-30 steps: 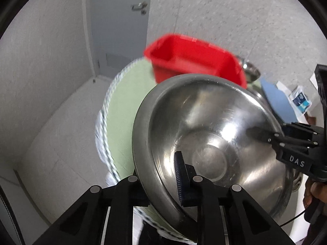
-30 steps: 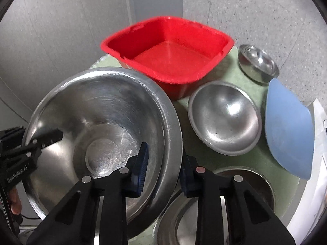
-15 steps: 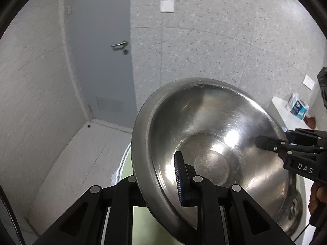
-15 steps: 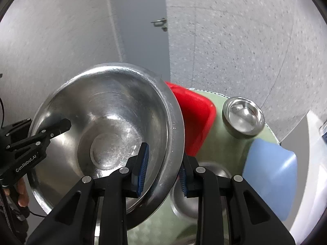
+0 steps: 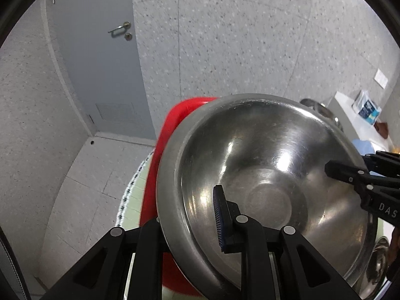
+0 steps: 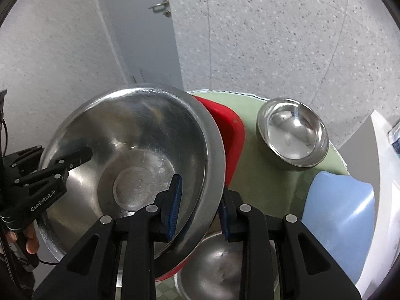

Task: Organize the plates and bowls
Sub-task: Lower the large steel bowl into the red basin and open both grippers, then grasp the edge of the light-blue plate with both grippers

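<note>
Bowl (image 5: 270, 175), big and steel, hangs tilted above the red tub (image 6: 230, 135), which lies just beyond and under it. Left gripper (image 5: 190, 222) and right gripper (image 6: 200, 205) jaws each pinch an opposite rim, equally near.

We see a large brushed stainless-steel bowl (image 5: 270, 175), faintly scratched yet shiny; a glossy red plastic tub (image 6: 230, 130); a matt green woven tablecloth (image 6: 260, 172).

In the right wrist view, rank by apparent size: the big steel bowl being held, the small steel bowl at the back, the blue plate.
1. Big steel bowl, though it is nearest the camera.
2. Blue plate.
3. Small steel bowl.
</note>
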Tool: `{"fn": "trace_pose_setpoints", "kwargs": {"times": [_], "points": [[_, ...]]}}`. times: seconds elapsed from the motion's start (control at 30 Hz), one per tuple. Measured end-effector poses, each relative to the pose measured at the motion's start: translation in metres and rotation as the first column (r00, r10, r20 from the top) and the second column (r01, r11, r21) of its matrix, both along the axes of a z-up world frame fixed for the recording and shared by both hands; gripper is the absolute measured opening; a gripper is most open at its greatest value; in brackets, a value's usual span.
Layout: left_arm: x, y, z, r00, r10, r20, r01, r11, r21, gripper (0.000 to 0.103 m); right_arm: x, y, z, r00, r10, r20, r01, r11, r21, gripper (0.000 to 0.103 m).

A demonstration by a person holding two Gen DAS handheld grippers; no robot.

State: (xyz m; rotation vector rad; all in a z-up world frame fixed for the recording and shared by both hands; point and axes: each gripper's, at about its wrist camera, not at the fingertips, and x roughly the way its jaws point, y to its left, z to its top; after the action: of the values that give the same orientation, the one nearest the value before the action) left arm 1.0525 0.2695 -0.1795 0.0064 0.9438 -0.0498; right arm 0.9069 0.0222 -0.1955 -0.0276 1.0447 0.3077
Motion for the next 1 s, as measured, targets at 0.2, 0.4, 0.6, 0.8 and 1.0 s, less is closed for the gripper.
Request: {"fn": "trace_pose_setpoints", "kwargs": {"times": [0.2, 0.4, 0.6, 0.8, 1.0], "points": [[0.026, -0.006, -0.021, 0.999, 0.0, -0.054, 0.0, 1.0, 0.002, 0.016, -0.002, 0.012, -0.003, 0.999, 0.001, 0.037, 0.003, 0.995, -0.105, 0.029], [0.037, -0.032, -0.026, 0.999, -0.006, -0.041, 0.008, 0.998, 0.056, 0.038, -0.005, 0.016, -0.01, 0.999, -0.003, 0.055, 0.013, 0.984, -0.179, 0.03], [0.032, -0.054, -0.034, 0.998, 0.024, -0.05, -0.02, 0.997, 0.078, 0.067, -0.007, 0.004, -0.014, 0.998, -0.007, 0.061, 0.014, 0.992, -0.124, 0.045], [-0.004, -0.06, -0.02, 0.987, 0.16, -0.027, -0.158, 0.985, 0.064, 0.084, -0.022, -0.03, 0.007, 0.991, -0.013, 0.13, 0.017, 0.999, -0.034, 0.061], [-0.031, -0.104, 0.006, 0.935, 0.336, 0.11, -0.352, 0.911, 0.213, 0.095, -0.044, -0.093, 0.026, 0.982, -0.034, 0.187, 0.028, 0.999, 0.035, 0.067]]}}
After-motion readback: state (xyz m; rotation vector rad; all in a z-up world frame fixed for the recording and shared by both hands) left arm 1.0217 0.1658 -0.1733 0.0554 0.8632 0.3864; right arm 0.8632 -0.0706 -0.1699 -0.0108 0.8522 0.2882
